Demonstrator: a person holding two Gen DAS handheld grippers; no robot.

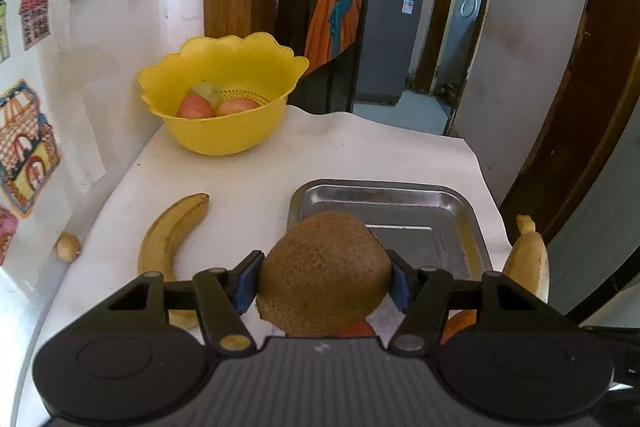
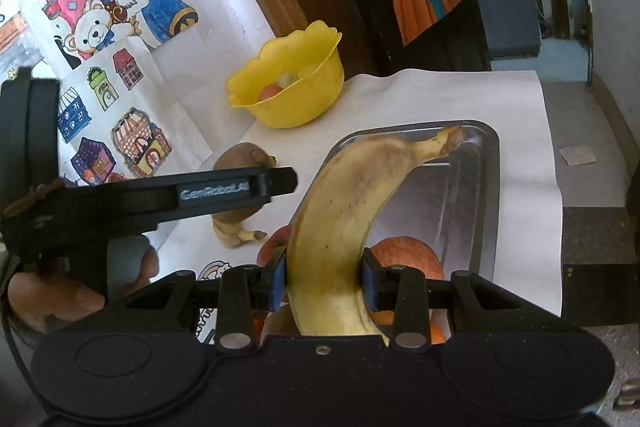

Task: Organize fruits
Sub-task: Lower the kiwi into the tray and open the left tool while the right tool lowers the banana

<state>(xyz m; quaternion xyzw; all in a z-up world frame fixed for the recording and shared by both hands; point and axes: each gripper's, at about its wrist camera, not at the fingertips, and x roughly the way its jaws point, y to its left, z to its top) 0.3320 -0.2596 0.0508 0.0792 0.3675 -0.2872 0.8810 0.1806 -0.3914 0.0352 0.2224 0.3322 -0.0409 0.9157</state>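
Nearest the left wrist lens sits a kiwi (image 1: 326,273), brown and fuzzy, clamped between the blue pads of the left gripper (image 1: 322,285) and held above the near edge of the steel tray (image 1: 460,203). To its left on the white table cover (image 1: 248,179) lies a loose banana (image 1: 170,239), with a small round nut-like thing (image 1: 68,247) further left at the table's edge. Behind them stands the yellow scalloped bowl (image 1: 224,135), already holding two reddish apples (image 1: 196,107) and a pale green piece I cannot name.

In the right wrist view the right gripper (image 2: 324,285) is closed on a second banana (image 2: 340,219) near its lower end, the fruit raised with its stem reaching over the tray (image 2: 490,195). Beneath it, partly hidden, lie orange-red fruits (image 2: 404,253), at least one of them in the tray.

Both claws seem to be mid-carry, each with one fruit lifted and not yet set down. Sorting looks partly done. The next move calls for choosing a container for each piece, lowering it until it rests on the surface, and only then parting the pads; the kiwi may roll, and the banana, gripped near its end, may swing.
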